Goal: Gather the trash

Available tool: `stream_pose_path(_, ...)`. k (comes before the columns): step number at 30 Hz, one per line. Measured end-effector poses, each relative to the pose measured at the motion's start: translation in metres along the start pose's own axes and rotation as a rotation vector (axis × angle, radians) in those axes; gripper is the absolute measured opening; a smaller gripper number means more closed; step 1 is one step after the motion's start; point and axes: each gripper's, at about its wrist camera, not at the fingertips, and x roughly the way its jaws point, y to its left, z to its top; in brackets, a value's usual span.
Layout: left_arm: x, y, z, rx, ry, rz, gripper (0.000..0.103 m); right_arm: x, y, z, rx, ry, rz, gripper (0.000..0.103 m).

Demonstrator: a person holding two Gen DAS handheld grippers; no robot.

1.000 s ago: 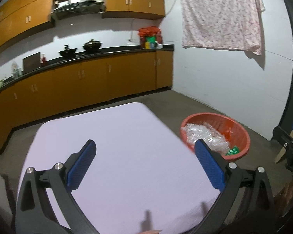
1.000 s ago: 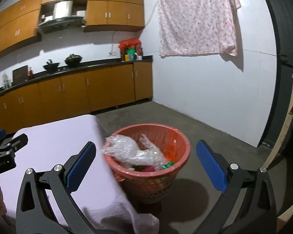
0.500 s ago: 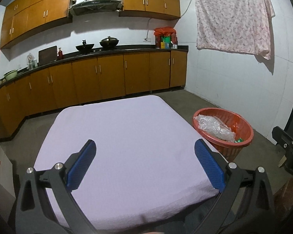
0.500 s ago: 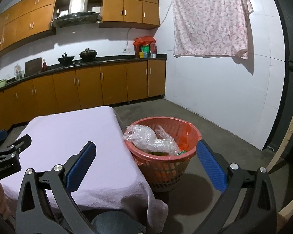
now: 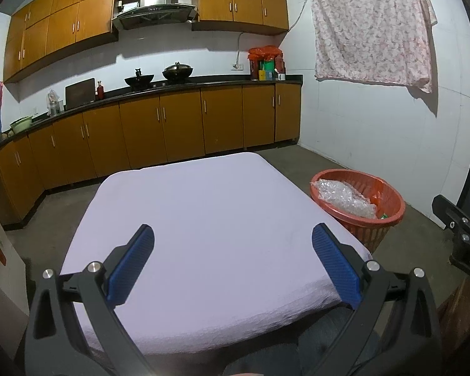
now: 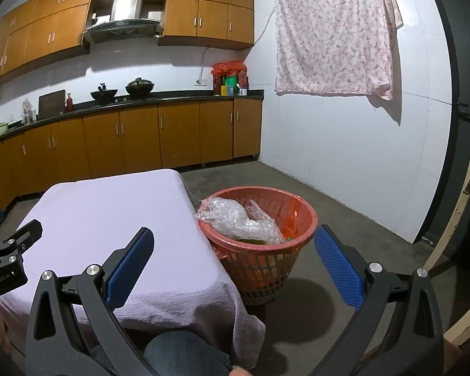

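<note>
Left wrist view: left tongs (image 5: 233, 261) spread wide, blue ribbed pads (image 5: 131, 268) well apart, nothing gripped — hovering over the near edge of the table under a pale lilac cloth (image 5: 203, 219). Cloth top bare. Round orange-red plastic lattice basket (image 5: 388, 216) on the grey concrete floor just beside the table's right edge, holding a crumpled clear plastic wrap (image 5: 344, 199) plus a scrap of orange and a scrap of green. Right tongs' black frame (image 5: 460, 228) visible at far right edge. Orange-brown wooden cabinets (image 5: 159, 131) along the back wall, two black woks (image 5: 158, 76) on the black worktop, pink floral sheet (image 5: 373, 28) hung on the white wall.

Right wrist view: right tongs (image 6: 233, 261) likewise fully spread, empty — aimed at the gap between table corner and basket. Lilac-covered table (image 6: 109, 219) lower left, cloth corner draping down. Basket (image 6: 304, 222) right of it, close against the cloth edge; clear wrap (image 6: 238, 219) heaped on the left side inside, poking above the rim, orange and green bits beneath. Left tongs' frame (image 6: 6, 260) at far left over the table. Denim-covered knee (image 6: 185, 357) at bottom edge.
</note>
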Motion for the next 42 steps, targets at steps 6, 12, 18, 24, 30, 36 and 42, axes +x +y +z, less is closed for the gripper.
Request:
stream_pose_path(6, -0.001, -0.002, -0.003, 0.001, 0.004, -0.001, 0.099, -0.002, 0.0, -0.003, -0.001, 0.002, -0.007, 0.101)
stream_pose_path(12, -0.001, -0.003, -0.006, -0.004, 0.016, -0.011, 0.099, -0.002, -0.001, -0.008, 0.002, 0.02, -0.019, 0.101)
stream_pose_path(18, 0.0, -0.004, -0.008, -0.007, 0.026, -0.014, 0.099, -0.001, -0.002, -0.01, 0.006, 0.033, -0.024, 0.101)
stream_pose_path(24, 0.0, -0.004, -0.008, -0.007, 0.026, -0.012, 0.099, -0.001, -0.001, -0.01, 0.001, 0.031, -0.02, 0.101)
stream_pose_path(30, 0.0, -0.003, -0.011, -0.011, 0.026, -0.009, 0.099, 0.0, 0.0, -0.01, 0.001, 0.033, -0.018, 0.101)
stream_pose_path(36, 0.0, -0.003, -0.012, -0.011, 0.027, -0.007, 0.099, 0.001, 0.0, -0.012, -0.002, 0.037, -0.015, 0.101)
stream_pose_path(42, 0.001, -0.006, -0.016, -0.016, 0.034, -0.001, 0.099, 0.002, 0.0, -0.014, 0.0, 0.041, -0.014, 0.101)
